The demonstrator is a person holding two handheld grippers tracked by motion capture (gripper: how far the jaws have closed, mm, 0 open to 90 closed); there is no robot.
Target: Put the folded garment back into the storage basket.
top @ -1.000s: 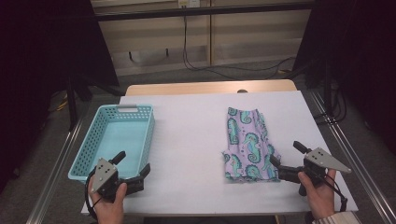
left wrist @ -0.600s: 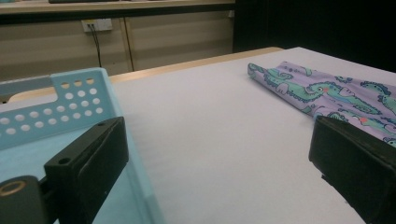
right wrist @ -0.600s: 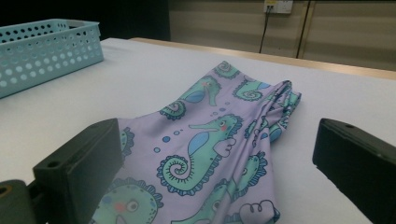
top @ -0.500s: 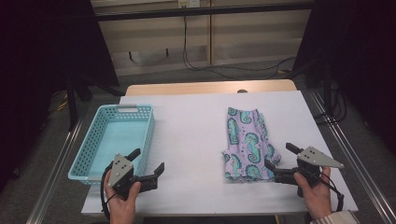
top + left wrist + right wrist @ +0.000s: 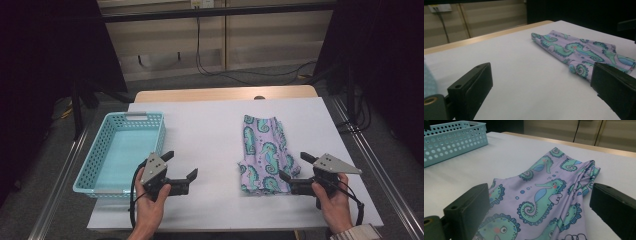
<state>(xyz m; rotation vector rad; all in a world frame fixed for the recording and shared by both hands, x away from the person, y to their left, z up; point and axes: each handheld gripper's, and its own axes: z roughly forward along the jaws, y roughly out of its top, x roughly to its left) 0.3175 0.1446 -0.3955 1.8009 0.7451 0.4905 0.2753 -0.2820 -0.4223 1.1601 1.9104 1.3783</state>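
Two grippers sit low in the high view: the left gripper (image 5: 179,166), jaws apart, beside the basket (image 5: 98,162); the right gripper (image 5: 294,167), jaws apart, at the seahorse cloth (image 5: 265,154). Left gripper view: cloth lies ahead, beyond the far jaw. Right gripper view: cloth spreads between the parted jaws.

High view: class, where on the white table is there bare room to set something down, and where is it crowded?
Free: the wide strip between the basket and the seahorse cloth, and the band along the table's far edge. Crowded: the near right corner, where the open right gripper reaches the cloth, and near left, where the open left gripper sits beside the basket.
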